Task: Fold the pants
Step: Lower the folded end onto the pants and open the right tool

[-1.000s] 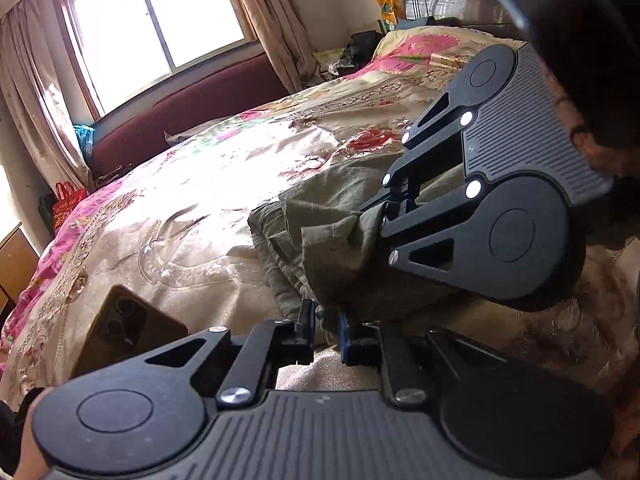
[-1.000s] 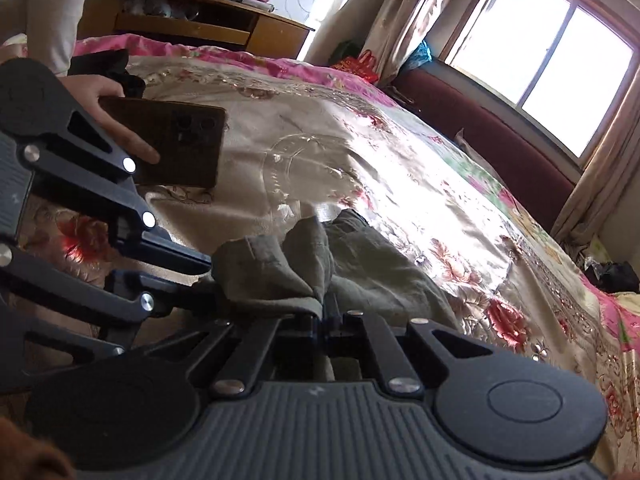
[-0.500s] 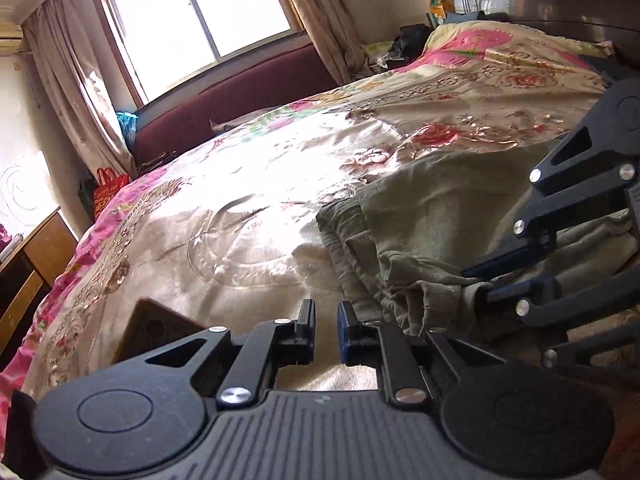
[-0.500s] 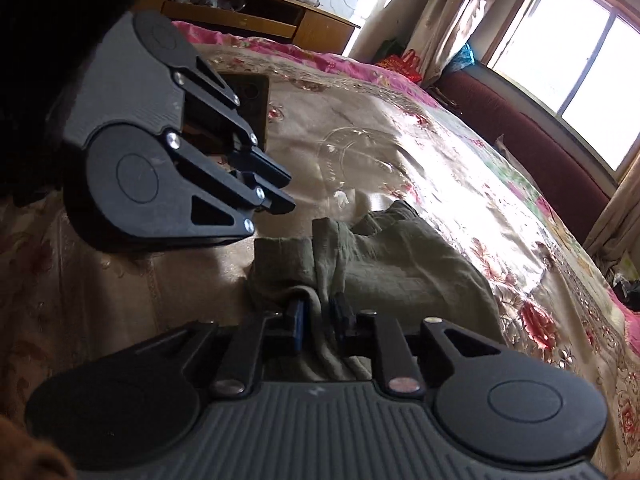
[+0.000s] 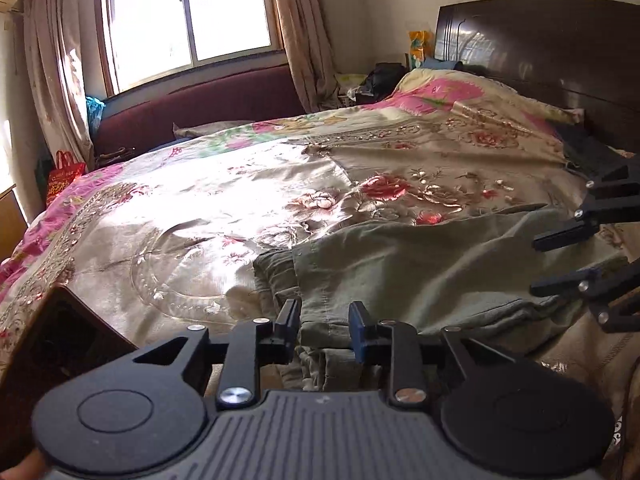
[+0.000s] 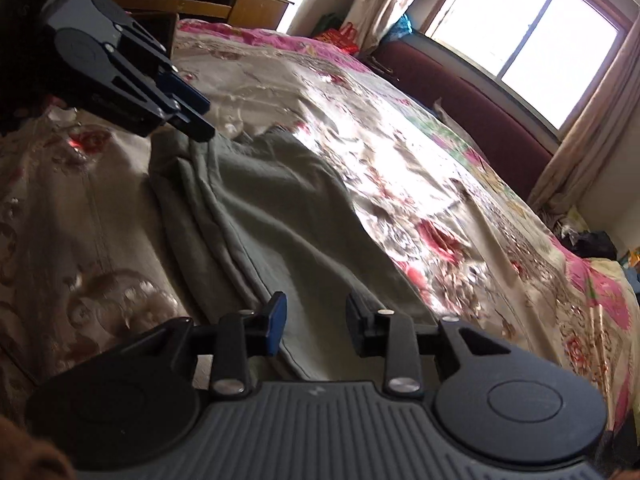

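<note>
The olive pants (image 5: 432,268) lay folded on the floral bedspread (image 5: 224,208), stretching ahead of both pairs of fingers. The left gripper (image 5: 324,326) had just been opening; its fingers stood apart over the near edge of the cloth, which showed in the gap without either pad visibly pressing it, though the housing hid the hem just below. The right gripper (image 6: 316,322) had likewise just been opening, its fingers spread with a fold of the pants lying loose between and beyond them. In the left wrist view the right gripper's body was cut off at the frame edge, only its fingers showing. A dark flat object (image 5: 60,344) left of the left fingers was too shadowed to identify.
</note>
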`<state>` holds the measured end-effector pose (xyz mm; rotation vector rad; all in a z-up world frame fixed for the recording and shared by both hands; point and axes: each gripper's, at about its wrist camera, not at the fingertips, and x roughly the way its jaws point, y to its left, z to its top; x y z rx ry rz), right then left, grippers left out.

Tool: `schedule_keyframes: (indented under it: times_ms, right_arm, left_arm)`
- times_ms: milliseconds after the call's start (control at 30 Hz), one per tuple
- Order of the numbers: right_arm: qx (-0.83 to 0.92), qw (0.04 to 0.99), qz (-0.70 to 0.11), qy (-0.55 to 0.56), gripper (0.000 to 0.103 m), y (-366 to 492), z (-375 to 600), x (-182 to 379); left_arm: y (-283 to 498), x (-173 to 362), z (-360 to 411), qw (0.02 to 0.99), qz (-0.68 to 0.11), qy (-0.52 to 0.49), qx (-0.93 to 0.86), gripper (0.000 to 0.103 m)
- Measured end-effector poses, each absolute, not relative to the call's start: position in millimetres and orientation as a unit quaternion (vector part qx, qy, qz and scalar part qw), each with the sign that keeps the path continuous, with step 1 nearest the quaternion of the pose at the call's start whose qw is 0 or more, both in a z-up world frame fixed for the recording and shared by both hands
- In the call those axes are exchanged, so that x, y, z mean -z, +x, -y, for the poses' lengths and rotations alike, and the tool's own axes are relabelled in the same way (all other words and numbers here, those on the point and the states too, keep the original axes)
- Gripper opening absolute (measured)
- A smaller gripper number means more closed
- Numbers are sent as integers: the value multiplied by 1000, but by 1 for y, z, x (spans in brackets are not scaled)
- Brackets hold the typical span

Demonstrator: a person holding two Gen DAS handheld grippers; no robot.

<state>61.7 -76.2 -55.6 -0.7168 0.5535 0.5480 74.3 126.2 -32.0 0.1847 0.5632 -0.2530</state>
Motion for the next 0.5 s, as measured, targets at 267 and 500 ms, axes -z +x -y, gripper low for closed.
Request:
schedule_keyframes:
  times_ms: [267,500]
  right_arm:
    - [-237,854,-305,-348,29,62,113,77]
    - [-168,860,-364,-316,21,82,155,93]
  left_arm:
    - [80,50,-125,927,-336,104,131,17]
    - [76,61,-129,913,-368,148,97,17]
